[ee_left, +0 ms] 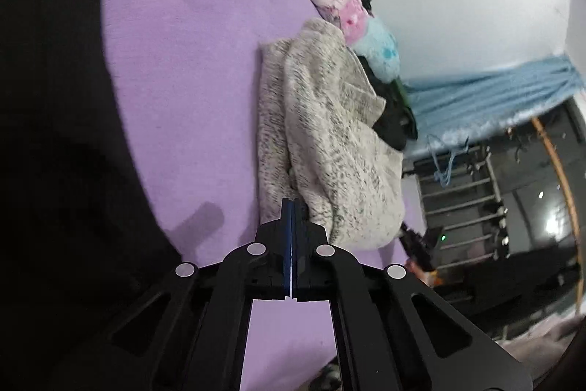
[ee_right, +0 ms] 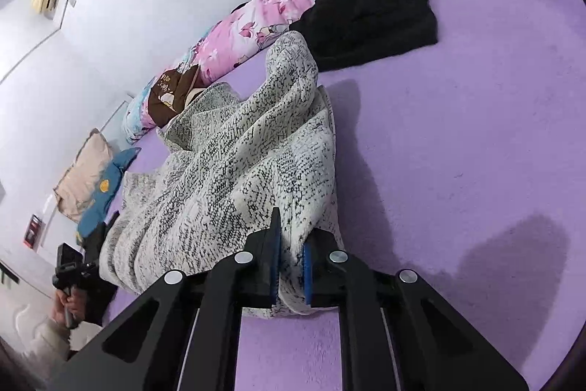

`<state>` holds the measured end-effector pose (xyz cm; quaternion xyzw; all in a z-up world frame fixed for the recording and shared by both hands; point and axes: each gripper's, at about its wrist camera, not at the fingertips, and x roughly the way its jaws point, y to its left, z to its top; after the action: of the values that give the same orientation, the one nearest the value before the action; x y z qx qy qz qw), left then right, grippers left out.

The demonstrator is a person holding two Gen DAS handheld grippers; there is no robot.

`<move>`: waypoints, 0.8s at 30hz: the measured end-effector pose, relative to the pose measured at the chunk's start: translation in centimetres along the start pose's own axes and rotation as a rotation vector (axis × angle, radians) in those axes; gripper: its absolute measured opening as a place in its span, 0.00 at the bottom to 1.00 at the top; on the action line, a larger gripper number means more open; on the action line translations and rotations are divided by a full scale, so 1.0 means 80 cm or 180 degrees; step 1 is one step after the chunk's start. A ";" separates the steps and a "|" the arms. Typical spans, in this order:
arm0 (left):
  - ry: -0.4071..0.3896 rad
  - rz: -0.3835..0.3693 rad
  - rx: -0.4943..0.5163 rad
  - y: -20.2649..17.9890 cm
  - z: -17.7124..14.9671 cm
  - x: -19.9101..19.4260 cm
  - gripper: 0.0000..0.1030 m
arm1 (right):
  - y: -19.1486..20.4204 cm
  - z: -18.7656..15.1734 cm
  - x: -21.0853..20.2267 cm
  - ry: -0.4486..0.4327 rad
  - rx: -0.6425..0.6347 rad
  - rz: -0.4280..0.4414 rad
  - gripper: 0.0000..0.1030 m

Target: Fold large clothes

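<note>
Item: grey marled knit garment (ee_right: pixel 234 171), large, rumpled in a ridge across the purple bed (ee_right: pixel 457 142), one end running toward the floral bolster (ee_right: pixel 252 32) by the wall.

Hold, right: my right gripper (ee_right: pixel 291 259) is clamped on a thick fold of the near hem; knit fills the gap between the blue pads.

Hold, left: my left gripper (ee_left: pixel 292 208) has its fingers pressed fully together at the knit's edge (ee_left: pixel 322 142). I cannot tell whether any cloth is caught in them.

Handling note: I judge the step to be taking up two edge points for a fold. I would confirm the left bite before lifting, raise both hands evenly, and keep the edge taut so the heavy knit does not sag or slip.

Adjacent: a black garment (ee_right: pixel 373 10) lies farther up the bed, to be kept clear.
</note>
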<state>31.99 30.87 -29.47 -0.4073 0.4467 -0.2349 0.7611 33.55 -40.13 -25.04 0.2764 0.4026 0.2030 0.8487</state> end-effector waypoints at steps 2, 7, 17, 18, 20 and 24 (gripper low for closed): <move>0.0082 -0.0011 0.0105 -0.016 0.002 0.010 0.00 | -0.003 0.000 0.003 0.0027 0.0084 -0.0038 0.38; 0.0228 0.0180 0.0293 -0.046 0.005 0.036 0.01 | -0.001 0.000 -0.020 -0.0101 0.0186 -0.0041 0.74; 0.0309 0.0243 0.0249 -0.051 0.004 0.069 0.12 | 0.005 0.000 0.029 0.0220 0.0097 0.0065 0.87; 0.0312 0.0239 0.0242 -0.050 0.004 0.070 0.14 | 0.007 -0.001 0.035 0.0246 0.0044 0.0074 0.86; 0.0307 0.0222 0.0226 -0.050 0.004 0.072 0.17 | 0.011 -0.003 0.037 0.0258 -0.0049 0.0077 0.81; 0.0310 0.0192 0.0162 -0.049 0.008 0.076 0.18 | 0.010 -0.002 0.034 0.0235 -0.0032 0.0196 0.67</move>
<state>35.52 24.54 -28.99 -0.3623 0.4892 -0.2427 0.7553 34.96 -37.91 -26.19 0.2767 0.4239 0.2411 0.8280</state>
